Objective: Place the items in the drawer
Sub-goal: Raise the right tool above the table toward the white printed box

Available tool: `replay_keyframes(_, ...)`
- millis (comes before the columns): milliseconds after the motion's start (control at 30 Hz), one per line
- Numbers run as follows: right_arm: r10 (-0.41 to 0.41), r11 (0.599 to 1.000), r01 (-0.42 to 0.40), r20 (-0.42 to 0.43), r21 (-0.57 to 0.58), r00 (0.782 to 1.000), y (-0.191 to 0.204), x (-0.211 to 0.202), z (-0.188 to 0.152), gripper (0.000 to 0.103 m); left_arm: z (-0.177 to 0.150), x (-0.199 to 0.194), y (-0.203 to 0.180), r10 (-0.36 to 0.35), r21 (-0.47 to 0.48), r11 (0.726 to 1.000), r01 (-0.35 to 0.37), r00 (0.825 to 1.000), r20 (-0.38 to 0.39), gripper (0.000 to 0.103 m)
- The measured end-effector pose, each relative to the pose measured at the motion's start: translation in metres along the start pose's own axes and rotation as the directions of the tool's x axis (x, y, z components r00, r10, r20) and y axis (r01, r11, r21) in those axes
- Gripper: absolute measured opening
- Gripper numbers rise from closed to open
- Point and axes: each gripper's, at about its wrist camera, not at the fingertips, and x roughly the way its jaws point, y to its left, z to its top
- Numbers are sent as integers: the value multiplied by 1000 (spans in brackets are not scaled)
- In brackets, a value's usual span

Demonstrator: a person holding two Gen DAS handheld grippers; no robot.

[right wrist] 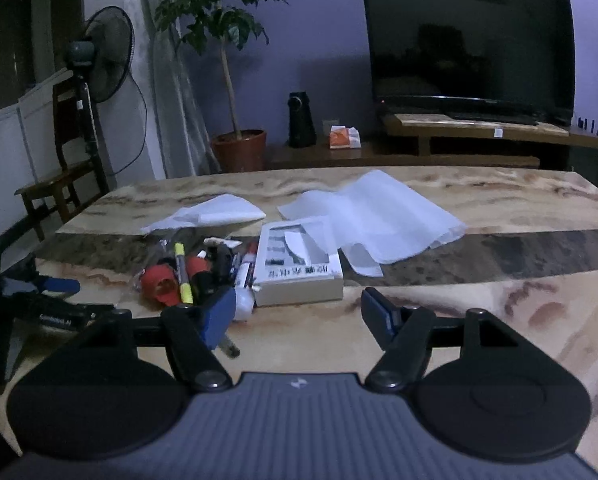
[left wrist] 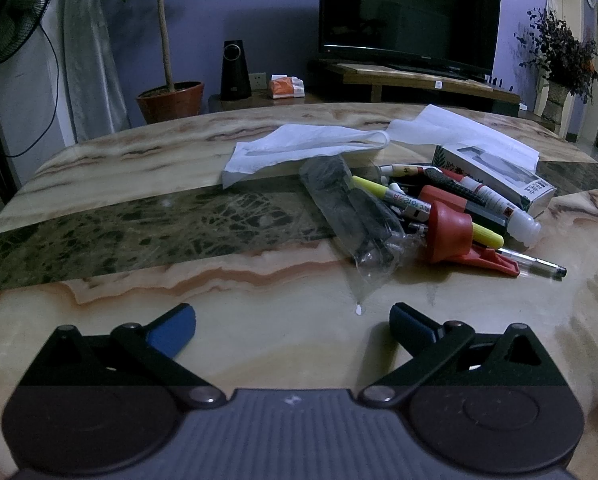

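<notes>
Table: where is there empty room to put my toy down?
The table is bare on the left, from the tissue out to the left edge, and along the near strip in front of the left gripper. It is crowded on the right, where the pens, bag and box pile together.

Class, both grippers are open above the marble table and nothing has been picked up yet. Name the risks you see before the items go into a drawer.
1. The pile of pens and markers is tangled, so gripping one may drag or scatter the others.
2. The clear pen lies loose beside the pile and may roll on the smooth table.
3. No drawer shows in either view, so the left gripper and right gripper would carry items toward an unseen target.
</notes>
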Motion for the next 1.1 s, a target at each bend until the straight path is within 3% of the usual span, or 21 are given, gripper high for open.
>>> replay_keyframes(100, -1, 999, 1, 5, -40, 1000, 7, 12, 3, 71, 0, 0, 0, 0, 0, 1000, 0, 1000, 0, 103)
replay_keyframes(433, 102, 974, -97, 15, -207, 995, 64, 77, 31, 71, 0, 0, 0, 0, 0, 1000, 0, 1000, 0, 103)
replay_keyframes(533, 167, 980, -170, -30, -101, 985, 60, 110, 50, 71, 0, 0, 0, 0, 0, 1000, 0, 1000, 0, 103)
replay_keyframes(633, 192, 980, -188, -81, 62, 978, 51, 142, 63, 70, 0, 0, 0, 0, 0, 1000, 0, 1000, 0, 103)
replay_keyframes(967, 139, 968, -97, -170, 234, 976, 48, 183, 79, 69, 0, 0, 0, 0, 0, 1000, 0, 1000, 0, 103)
replay_keyframes(1100, 36, 988, -9, -177, 152, 984, 25, 162, 68, 70, 0, 0, 0, 0, 0, 1000, 0, 1000, 0, 103)
